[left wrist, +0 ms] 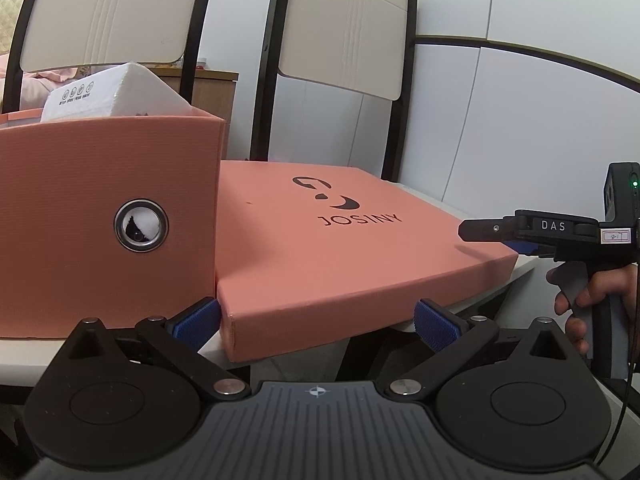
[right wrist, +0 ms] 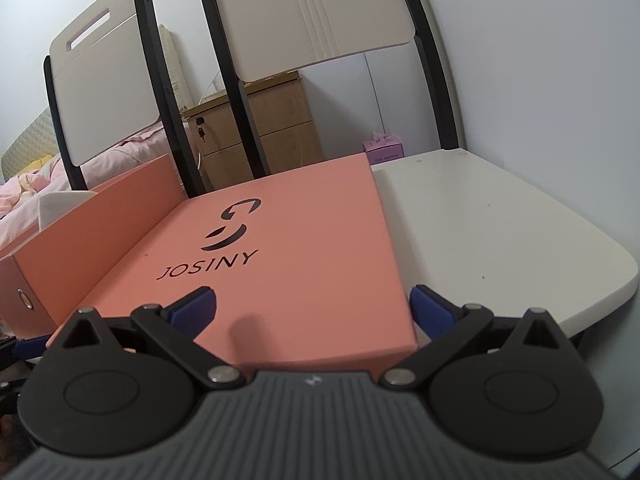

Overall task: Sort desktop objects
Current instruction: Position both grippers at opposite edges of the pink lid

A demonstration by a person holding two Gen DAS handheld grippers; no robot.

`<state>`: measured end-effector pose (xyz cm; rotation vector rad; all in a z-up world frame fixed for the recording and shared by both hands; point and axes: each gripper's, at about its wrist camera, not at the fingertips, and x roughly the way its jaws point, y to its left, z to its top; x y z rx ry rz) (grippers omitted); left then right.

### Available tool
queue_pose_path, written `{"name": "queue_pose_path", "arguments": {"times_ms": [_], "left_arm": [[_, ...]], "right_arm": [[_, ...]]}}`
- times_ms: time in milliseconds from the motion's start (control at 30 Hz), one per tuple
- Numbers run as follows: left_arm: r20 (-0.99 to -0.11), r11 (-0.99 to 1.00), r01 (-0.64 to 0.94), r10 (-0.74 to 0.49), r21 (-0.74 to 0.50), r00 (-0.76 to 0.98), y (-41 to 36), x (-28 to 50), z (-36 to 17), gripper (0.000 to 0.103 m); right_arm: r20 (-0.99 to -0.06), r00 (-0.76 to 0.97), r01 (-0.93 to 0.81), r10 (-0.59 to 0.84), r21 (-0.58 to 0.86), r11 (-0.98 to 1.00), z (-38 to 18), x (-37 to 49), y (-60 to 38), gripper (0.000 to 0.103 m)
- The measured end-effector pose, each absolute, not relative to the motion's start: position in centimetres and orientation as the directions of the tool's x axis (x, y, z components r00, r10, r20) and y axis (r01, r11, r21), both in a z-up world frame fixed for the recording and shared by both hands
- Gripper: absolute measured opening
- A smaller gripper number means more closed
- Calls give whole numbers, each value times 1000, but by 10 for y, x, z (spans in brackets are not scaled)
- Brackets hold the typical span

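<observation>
The left wrist view sits low at the table's near edge, close to the lid (left wrist: pixel 344 236) marked JOSINY, looking level across its corner toward two chair backs. The right wrist view looks from just above the lid (right wrist: pixel 292 264), along its length toward the same chairs. Both share the lid, the open box (left wrist: pixel 104 216) (right wrist: pixel 92 232) and the white table (right wrist: pixel 492 232)

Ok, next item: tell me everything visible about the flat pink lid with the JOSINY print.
The lid is a flat, shallow salmon-pink cardboard piece with a matte, finely ribbed surface, a black logo and "JOSINY" printed on top. It lies print-up on the white table, one near corner overhanging the table edge, its left side against the taller matching box. The open left gripper straddles its near corner, and the open right gripper brackets its short end; contact cannot be confirmed.
</observation>
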<state>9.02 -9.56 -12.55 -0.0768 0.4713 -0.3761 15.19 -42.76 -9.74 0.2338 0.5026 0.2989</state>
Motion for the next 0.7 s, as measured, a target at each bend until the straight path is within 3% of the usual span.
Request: {"name": "queue_pose_path", "arguments": {"times_ms": [700], "left_arm": [[-439, 927, 354, -372, -127, 818, -94, 71, -117, 103]], "right_arm": [[-458, 805, -272, 378, 282, 920, -89, 114, -435, 103]]}}
